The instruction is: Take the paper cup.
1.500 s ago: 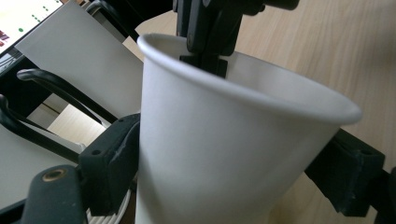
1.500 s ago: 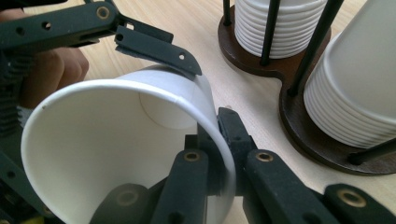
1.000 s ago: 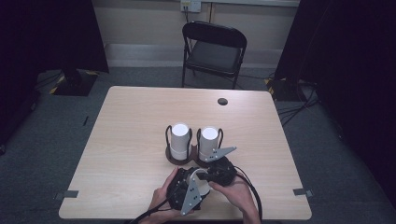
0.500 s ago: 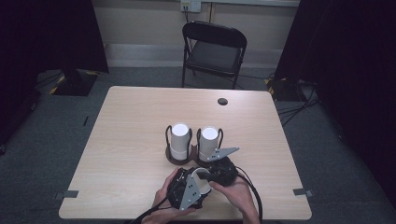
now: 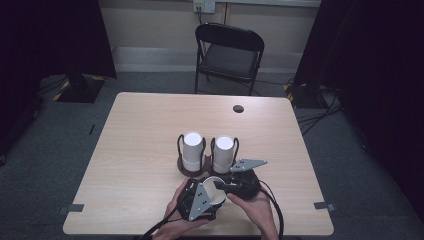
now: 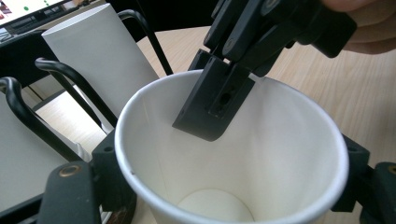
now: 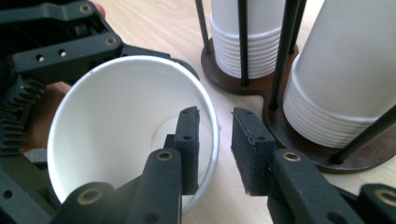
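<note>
A white paper cup [image 5: 215,189] [image 6: 261,154] [image 7: 116,121] is held just above the table's near edge, mouth tipped towards the right hand. My left gripper [image 5: 214,194] [image 6: 231,186] has just closed and is shut on its sides. My right gripper [image 5: 223,186] [image 7: 217,135] [image 6: 210,79] straddles the rim, one jaw inside and one outside. Its jaws have just been opening, and a gap shows on both sides of the rim. Just behind the grippers, two stacks of upside-down white cups [image 5: 192,149] [image 5: 223,152] [image 7: 341,74] stand in a black wire holder [image 5: 179,145] [image 7: 243,86].
The light wooden table [image 5: 140,130] carries a small dark round spot [image 5: 238,108] at its far right. A black folding chair [image 5: 230,55] stands beyond the far edge. The cup holder sits right in front of both grippers.
Both hands and the cup stay almost where they were. Any jaw movement is too small to make out in the high view.
</note>
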### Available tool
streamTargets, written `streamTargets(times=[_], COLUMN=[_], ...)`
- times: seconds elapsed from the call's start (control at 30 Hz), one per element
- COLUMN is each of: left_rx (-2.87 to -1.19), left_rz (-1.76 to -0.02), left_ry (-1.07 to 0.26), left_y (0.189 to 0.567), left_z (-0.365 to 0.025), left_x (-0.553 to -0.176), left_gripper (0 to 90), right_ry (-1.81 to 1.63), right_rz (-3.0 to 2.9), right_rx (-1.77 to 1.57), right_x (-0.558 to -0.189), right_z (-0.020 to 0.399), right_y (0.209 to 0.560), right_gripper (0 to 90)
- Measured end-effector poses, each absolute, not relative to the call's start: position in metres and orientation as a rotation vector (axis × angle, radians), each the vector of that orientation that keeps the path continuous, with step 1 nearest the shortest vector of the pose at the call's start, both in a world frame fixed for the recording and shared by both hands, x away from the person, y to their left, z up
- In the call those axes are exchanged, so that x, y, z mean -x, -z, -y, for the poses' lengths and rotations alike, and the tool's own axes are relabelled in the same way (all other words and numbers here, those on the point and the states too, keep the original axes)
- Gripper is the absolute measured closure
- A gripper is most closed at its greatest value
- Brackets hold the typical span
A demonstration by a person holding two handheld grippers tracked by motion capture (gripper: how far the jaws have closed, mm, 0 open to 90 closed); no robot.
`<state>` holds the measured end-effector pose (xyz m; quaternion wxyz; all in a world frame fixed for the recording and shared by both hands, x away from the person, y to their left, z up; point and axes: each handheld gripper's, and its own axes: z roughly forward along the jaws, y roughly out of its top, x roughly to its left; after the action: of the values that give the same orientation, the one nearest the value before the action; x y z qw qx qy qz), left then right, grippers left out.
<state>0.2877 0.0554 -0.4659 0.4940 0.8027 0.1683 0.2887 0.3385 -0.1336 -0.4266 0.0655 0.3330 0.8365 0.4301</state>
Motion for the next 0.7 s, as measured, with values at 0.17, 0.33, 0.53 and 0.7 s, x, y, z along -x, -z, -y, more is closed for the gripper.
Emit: streamTargets(times=[0.17,0.33,0.53,0.7], left_rx=[-1.942,-1.911,-1.897,-1.880], left_rz=[-0.441,-0.484,-0.513,-0.540], left_ry=[-0.695,-0.667,-0.660,-0.642], left_y=[0.467,0.468,0.468,0.467], left_z=[-0.060,-0.066,-0.071,-0.078], left_x=[-0.290,-0.294,-0.296,-0.298], left_gripper=[22.8,22.8,22.7,22.6], right_ry=[-1.339,-1.411,-1.489,-1.519], right_rz=[-2.491,-2.421,-2.346,-2.287], right_rx=[-0.998,-1.011,-1.024,-1.030], right_x=[-0.336,-0.333,-0.330,-0.328], right_z=[0.135,0.142,0.150,0.156], right_y=[0.427,0.426,0.426,0.425], right_gripper=[70.3,68.9,65.6,62.5])
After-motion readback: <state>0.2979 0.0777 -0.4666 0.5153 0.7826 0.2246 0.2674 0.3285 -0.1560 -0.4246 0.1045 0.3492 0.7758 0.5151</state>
